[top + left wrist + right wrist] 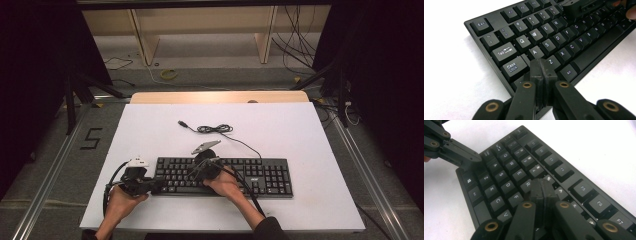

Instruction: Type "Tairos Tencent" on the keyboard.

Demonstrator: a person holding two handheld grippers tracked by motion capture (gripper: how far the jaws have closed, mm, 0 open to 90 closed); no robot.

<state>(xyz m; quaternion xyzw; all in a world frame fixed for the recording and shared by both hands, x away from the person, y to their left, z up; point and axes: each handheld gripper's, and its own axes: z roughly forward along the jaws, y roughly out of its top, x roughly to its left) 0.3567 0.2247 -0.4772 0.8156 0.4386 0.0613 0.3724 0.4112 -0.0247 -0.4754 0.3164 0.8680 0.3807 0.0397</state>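
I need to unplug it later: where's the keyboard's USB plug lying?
In the high view, the USB plug lies on the white table behind the keyboard, left of the bundled cable.

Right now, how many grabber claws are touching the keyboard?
2. The left gripper is at the keyboard's left end, by the Shift key. The right gripper is over the letter keys, near T.

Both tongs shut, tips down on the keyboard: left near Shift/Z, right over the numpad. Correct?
Not quite. The right tongs sit over the letter keys near R and T, not the numpad, as the right gripper view shows. The rest holds: both are shut, and the left tongs are by Z on the keyboard.
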